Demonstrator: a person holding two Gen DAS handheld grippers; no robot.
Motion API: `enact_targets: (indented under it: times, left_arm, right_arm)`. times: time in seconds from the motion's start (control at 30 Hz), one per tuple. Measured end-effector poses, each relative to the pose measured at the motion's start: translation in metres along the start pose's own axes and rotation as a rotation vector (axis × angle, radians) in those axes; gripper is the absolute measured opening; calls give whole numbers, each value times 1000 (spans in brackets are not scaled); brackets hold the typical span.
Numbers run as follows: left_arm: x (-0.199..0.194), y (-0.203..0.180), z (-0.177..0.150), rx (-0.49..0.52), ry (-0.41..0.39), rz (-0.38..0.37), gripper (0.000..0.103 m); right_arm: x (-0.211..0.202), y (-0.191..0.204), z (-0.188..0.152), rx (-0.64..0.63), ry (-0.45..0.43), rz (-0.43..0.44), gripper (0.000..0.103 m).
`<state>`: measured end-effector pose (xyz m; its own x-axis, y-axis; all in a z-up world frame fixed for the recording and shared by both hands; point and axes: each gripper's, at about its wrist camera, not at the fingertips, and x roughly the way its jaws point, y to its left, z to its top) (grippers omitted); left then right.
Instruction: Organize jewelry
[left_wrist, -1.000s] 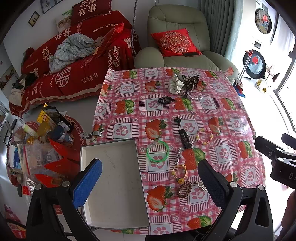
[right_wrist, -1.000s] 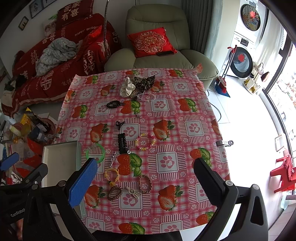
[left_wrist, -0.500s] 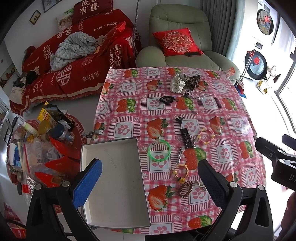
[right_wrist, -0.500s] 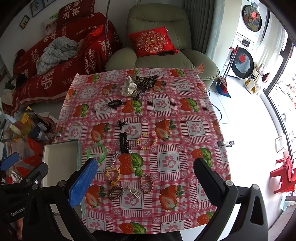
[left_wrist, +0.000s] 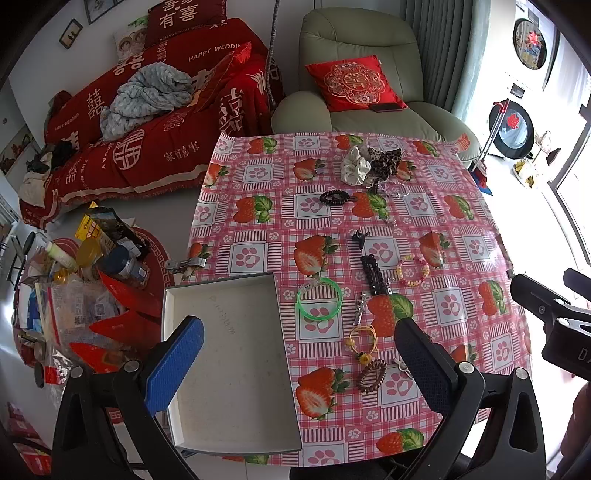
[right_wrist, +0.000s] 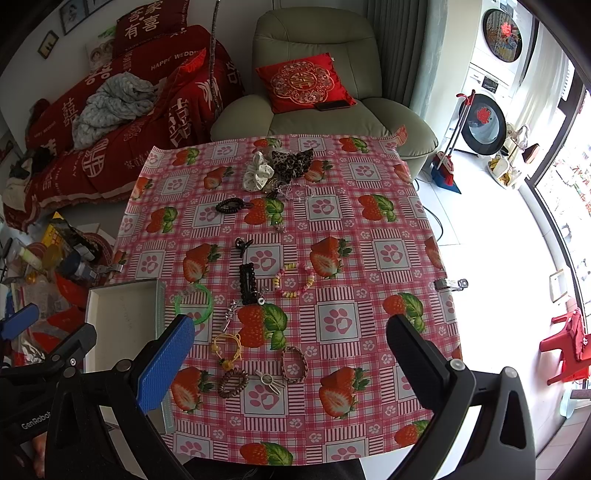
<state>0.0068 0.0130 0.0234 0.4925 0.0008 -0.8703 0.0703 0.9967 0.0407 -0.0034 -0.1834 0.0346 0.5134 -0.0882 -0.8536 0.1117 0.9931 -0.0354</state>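
1. We hold both grippers, left (left_wrist: 295, 360) and right (right_wrist: 288, 354), spread wide and empty above the near table edge; the views have barely shifted.
2. The tray (left_wrist: 229, 354) sits near-left, empty; the bracelets (left_wrist: 319, 303) lie scattered to its right, so sorting hasn't begun.

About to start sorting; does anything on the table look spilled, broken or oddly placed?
Nothing looks damaged or spilled. The white tray overhangs the table's left edge, and the jewelry lies scattered loose on the tablecloth, none in the tray.
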Motion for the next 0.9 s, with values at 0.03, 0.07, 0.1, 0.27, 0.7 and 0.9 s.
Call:
enact_targets:
  times: [0.03,0.07,0.1,0.27,0.7,0.9]
  left_arm:
    - [1,0,0,0,1,0,103]
    - [1,1,0,0,1,0,103]
    - [0,0,0,0,1,1,103]
    - [1,0,-1,0,0,0,103]
    - [0,0,0,0,1,0,103]
    - [0,3,-4,2,4,1,103]
  right_arm:
    - [0,0,0,0,0,0,103]
    - [0,0,0,0,0,0,103]
    - [0,0,0,0,0,-1,103]
    - [0,0,0,1,0,0,103]
    - [0,0,-1,2,0,0,103]
    - [1,4,-4,3,4,2,103]
